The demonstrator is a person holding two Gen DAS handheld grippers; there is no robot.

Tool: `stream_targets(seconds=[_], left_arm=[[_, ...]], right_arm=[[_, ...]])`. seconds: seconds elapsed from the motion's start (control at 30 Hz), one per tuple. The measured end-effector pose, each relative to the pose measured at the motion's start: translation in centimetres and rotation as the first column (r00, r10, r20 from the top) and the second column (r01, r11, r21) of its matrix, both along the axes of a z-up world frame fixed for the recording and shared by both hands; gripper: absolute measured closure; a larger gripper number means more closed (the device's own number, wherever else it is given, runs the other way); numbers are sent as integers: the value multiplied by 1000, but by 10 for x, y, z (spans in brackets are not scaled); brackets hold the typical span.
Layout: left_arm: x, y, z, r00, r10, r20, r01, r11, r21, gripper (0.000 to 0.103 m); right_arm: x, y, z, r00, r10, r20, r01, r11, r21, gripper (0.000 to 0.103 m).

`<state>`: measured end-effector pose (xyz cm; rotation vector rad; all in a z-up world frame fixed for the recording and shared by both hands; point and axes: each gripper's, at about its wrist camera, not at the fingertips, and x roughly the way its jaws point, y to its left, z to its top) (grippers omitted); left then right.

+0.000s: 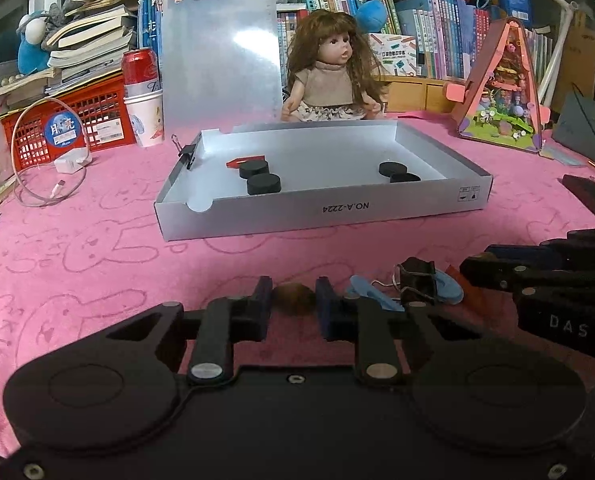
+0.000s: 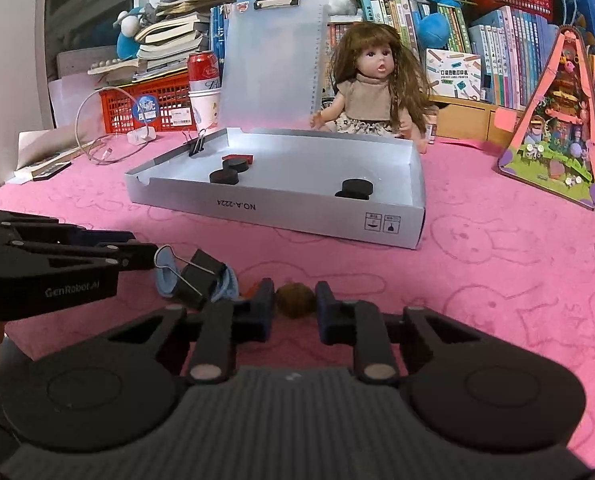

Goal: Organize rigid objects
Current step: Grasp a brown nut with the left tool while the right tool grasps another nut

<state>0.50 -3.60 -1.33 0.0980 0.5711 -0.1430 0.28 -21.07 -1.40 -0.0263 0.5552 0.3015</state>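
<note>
In the left wrist view my left gripper [image 1: 293,296] is shut on a small brown round nut-like object [image 1: 293,299] just above the pink cloth. The right wrist view shows my right gripper [image 2: 295,298] shut on a similar brown round object [image 2: 295,301]. Between the two grippers a black binder clip [image 1: 417,276] [image 2: 199,276] lies on a blue piece [image 1: 451,292] [image 2: 164,276]. Beyond them stands a grey cardboard tray [image 1: 321,216] [image 2: 277,208]. It holds black discs [image 1: 263,184] [image 2: 225,176] and a red piece [image 1: 249,159]. The right gripper [image 1: 473,266] reaches in from the right edge of the left wrist view.
A doll [image 1: 331,76] sits behind the tray beside an upright clipboard [image 1: 221,60]. At the left are a red crate [image 1: 69,124], a can on paper cups [image 1: 141,68] and a charger with cable [image 1: 69,164]. A pink triangular toy house [image 1: 505,92] stands right. Another binder clip [image 1: 187,152] grips the tray's left wall.
</note>
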Motion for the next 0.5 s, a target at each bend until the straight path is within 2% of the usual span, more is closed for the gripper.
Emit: stream_targets(seconds=[0.5], left_arm=[[8, 6, 16, 1000, 27, 12, -27, 999, -17, 82]], right_arm=[[7, -4, 10, 999, -50, 0, 50, 999, -9, 77]])
